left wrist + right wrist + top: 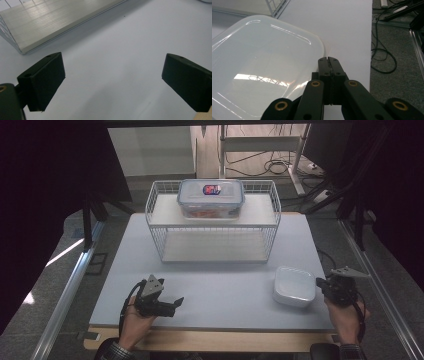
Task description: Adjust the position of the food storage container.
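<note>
A white, shallow square container (294, 286) with rounded corners lies on the pale table (220, 285) at the front right. My right gripper (321, 283) is just right of it, held by a hand. In the right gripper view the jaws (328, 59) are pressed together, their tips at the thin rim of the white container (262, 62); I cannot tell whether the rim is pinched. My left gripper (175, 303) rests low at the front left, pointing right. Its jaws (112, 80) stand wide apart over bare table with nothing between them.
A white wire rack (212, 220) with two shelves stands at the back middle, and a clear lidded box (211, 197) with a red-and-blue label sits on its top shelf. The rack's lower shelf (50, 22) lies ahead of my left gripper. Cables lie on the floor (387, 60) past the table's right edge.
</note>
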